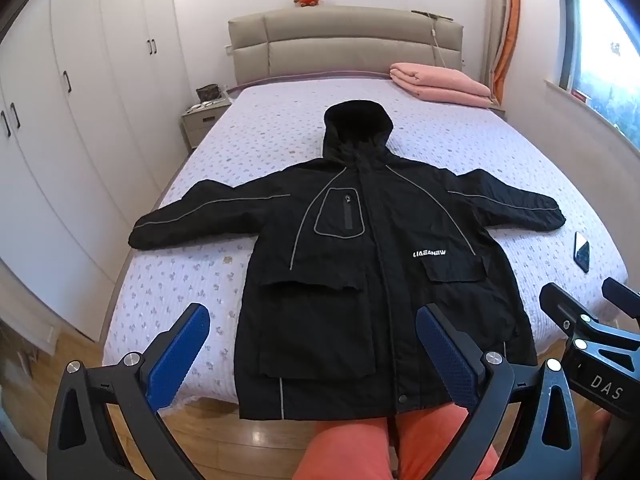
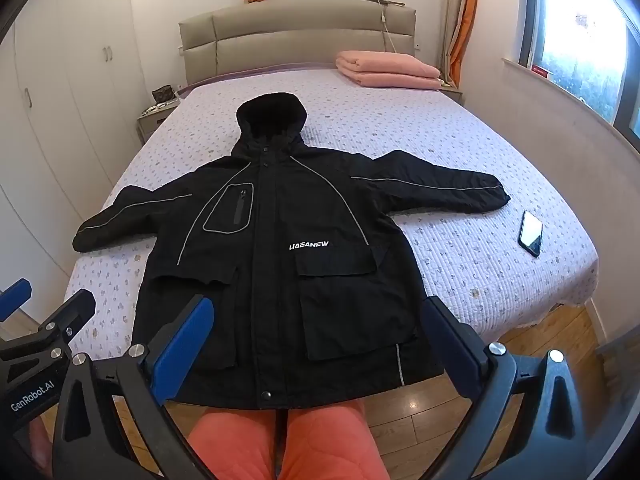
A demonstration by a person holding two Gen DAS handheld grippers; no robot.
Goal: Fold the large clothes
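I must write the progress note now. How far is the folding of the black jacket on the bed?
Done: the black hooded jacket lies spread flat on the bed, front up, both sleeves out sideways. In hand: nothing; the left gripper and the right gripper are open above the hem. Left: every fold, since the sleeves, hood and body are still unfolded.

Black hooded jacket (image 1: 360, 264): matt woven cloth, grey piping showing a faint sheen. Lilac flowered bedspread (image 1: 280, 136): quilted cloth, looking dimpled. Blue gripper pads (image 1: 178, 356): ribbed plastic, sitting on matt black plastic arms with shiny metal bolts. Honey-brown floor (image 2: 532, 380): glossy wood, reflecting light. Black phone (image 2: 531, 233): glossy glass.
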